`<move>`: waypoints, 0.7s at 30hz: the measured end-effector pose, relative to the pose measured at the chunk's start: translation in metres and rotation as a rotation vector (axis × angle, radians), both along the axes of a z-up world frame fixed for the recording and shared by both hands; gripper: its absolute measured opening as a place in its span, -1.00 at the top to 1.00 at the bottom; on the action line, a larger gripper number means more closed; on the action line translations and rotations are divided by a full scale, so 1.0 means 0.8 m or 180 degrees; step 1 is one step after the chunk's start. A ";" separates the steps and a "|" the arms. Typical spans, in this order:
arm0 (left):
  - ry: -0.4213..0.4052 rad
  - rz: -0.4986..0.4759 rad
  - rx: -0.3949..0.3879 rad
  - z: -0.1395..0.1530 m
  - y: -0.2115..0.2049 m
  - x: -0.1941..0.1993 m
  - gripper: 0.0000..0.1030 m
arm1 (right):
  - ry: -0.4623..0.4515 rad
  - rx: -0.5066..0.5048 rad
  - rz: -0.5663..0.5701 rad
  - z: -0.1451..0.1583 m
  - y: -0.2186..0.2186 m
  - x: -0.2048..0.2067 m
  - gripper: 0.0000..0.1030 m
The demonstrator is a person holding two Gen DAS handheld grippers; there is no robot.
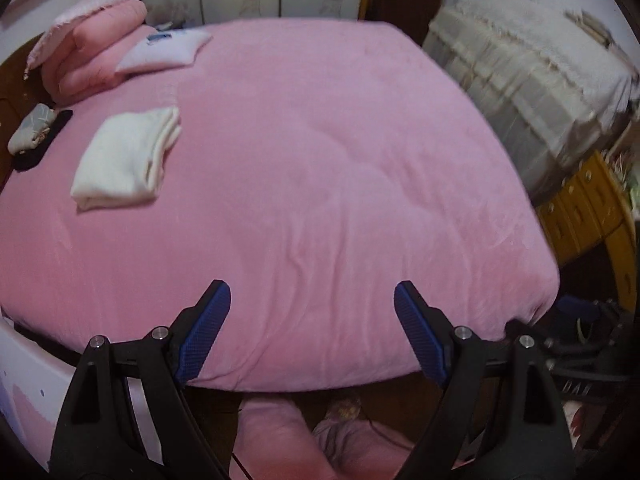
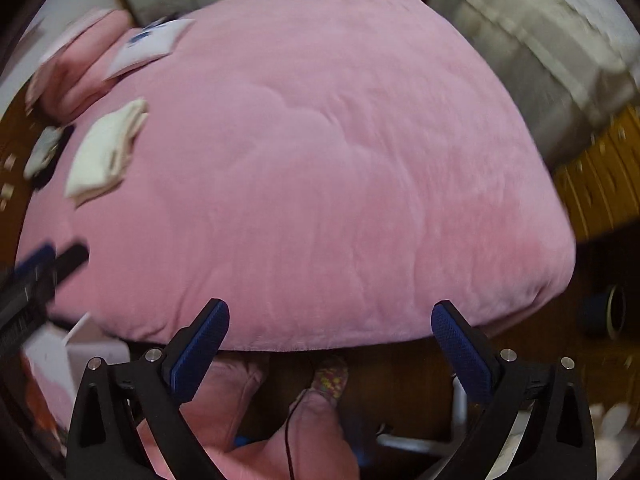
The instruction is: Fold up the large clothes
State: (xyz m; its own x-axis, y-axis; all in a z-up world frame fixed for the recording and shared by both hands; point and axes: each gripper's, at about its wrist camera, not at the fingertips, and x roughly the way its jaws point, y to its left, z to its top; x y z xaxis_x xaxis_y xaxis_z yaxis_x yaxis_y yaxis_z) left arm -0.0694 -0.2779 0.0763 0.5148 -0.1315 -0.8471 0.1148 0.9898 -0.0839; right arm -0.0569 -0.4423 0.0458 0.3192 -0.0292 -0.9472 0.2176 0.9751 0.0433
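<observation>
Folded white garment point(image 1: 126, 156) on pink bed point(image 1: 320, 160) | pillow point(image 1: 164, 52) beyond | both jaws apart, empty

On the bed point(image 1: 320, 200), a folded cloth point(image 1: 124, 160) lies at nine o'clock, pillows point(image 1: 96, 52) stacked behind it at eleven.

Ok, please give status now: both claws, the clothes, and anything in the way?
Left claw open, empty. Right claw open, empty. Folded white garment on pink bed cover, far left. Nothing between claws and garment.
</observation>
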 end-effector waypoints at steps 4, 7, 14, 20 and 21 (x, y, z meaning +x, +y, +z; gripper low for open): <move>-0.0066 0.0292 0.0009 0.053 0.014 -0.009 -0.60 | -0.0212 0.0177 0.0165 0.068 0.002 -0.007 -0.99; -0.0133 0.0431 0.0069 0.072 0.023 -0.018 -0.60 | -0.0173 0.0329 0.0169 0.087 0.013 0.003 -0.99; -0.0052 0.0460 0.0271 0.064 0.021 -0.033 -0.60 | -0.0206 0.0448 0.0186 0.104 0.057 0.003 -0.99; 0.0170 0.0410 0.0290 0.015 0.051 -0.032 -0.60 | -0.0330 0.0257 0.0389 0.087 0.073 0.008 -0.99; 0.0146 0.0412 0.0283 0.007 0.056 -0.029 -0.60 | -0.0408 0.0209 0.0440 0.086 0.077 0.008 -0.99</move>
